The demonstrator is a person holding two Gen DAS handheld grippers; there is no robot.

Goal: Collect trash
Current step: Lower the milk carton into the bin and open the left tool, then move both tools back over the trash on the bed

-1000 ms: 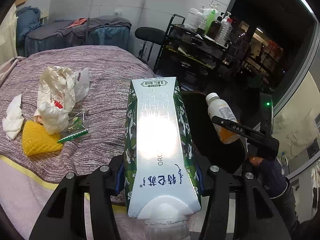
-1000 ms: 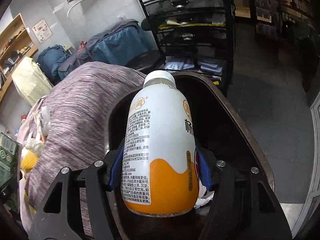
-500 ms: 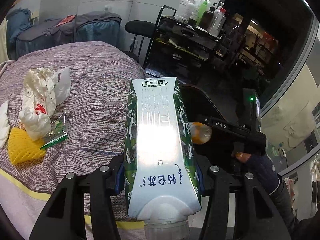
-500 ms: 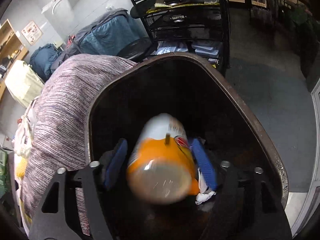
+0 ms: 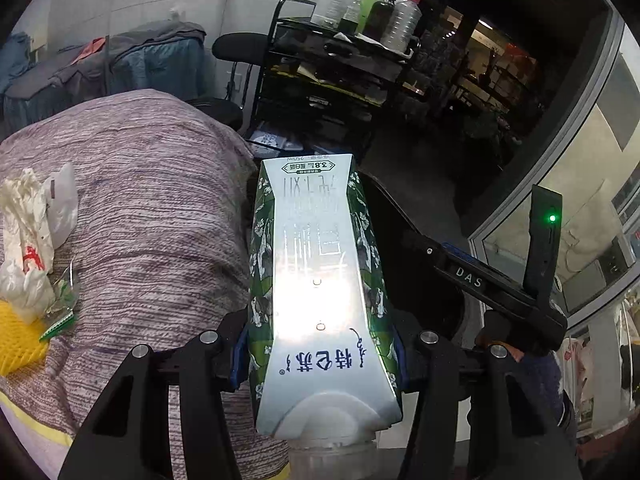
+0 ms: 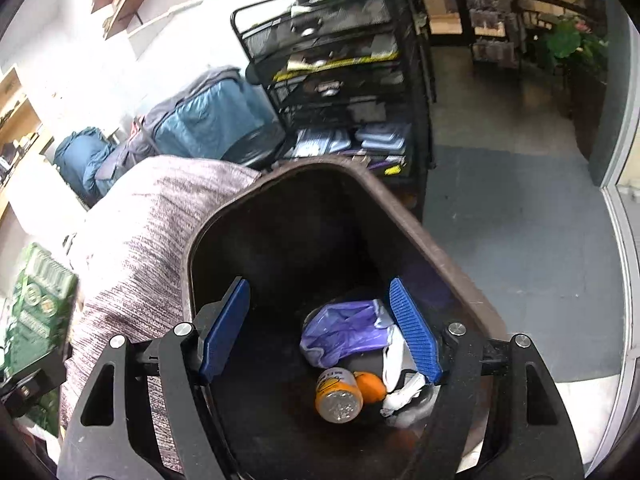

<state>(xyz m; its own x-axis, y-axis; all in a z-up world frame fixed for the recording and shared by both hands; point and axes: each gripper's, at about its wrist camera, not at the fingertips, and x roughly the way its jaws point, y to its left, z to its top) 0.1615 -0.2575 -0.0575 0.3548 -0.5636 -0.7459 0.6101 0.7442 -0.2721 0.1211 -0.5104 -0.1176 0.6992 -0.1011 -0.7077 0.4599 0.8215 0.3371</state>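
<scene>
A green and white milk carton (image 5: pixel 320 280) stands between the pads of my left gripper (image 5: pixel 320 356), which is shut on it beside the purple striped bed cover (image 5: pixel 160 220). The same carton (image 6: pixel 38 308) shows at the left edge of the right wrist view. My right gripper (image 6: pixel 320 320) hangs open over the dark trash bin (image 6: pixel 420 232), nothing between its blue pads (image 6: pixel 226 328). An orange and white bottle (image 6: pixel 338 394) lies at the bin's bottom beside a purple bag (image 6: pixel 344 332). Crumpled white paper (image 5: pixel 24 240), a yellow foam net (image 5: pixel 16 344) and a clear green wrapper (image 5: pixel 60 312) lie on the bed.
A black wire rack (image 6: pixel 340 80) with bottles on top (image 5: pixel 368 4) stands just behind the bin. A black chair (image 5: pixel 236 48) and blue-grey bags (image 6: pixel 208 120) sit beyond the bed. Grey floor and a glass door frame (image 6: pixel 616 240) lie to the right.
The right jaws opened and the bottle dropped into the bin, where it now lies. The left gripper carried the carton rightwards, nearer the bin.
</scene>
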